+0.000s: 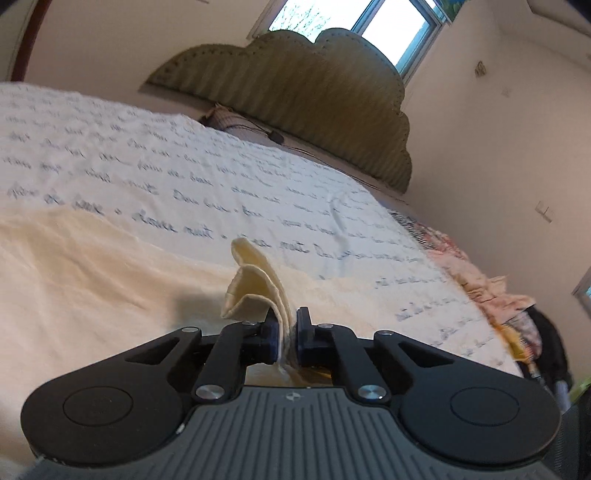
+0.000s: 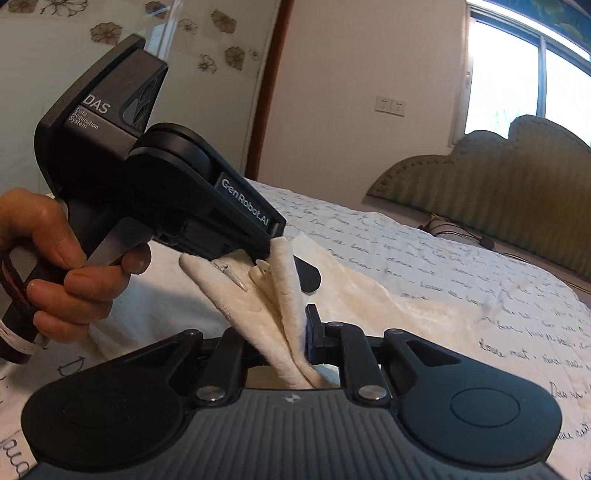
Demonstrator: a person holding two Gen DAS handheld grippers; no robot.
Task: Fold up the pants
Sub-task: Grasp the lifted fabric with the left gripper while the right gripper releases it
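Cream pants lie spread on the bed. My left gripper is shut on a folded edge of the pants, which sticks up in a curl between the dark fingers. My right gripper is shut on another bunch of the same cream fabric; its left finger is hidden by the cloth. In the right wrist view the left gripper's body is close in front, held by a hand, with its tip at the fabric near a small zipper pull.
The bed carries a white cover with dark script. A green padded headboard stands under a window. Piled colourful laundry sits at the bed's right edge. A dark cable lies near the headboard.
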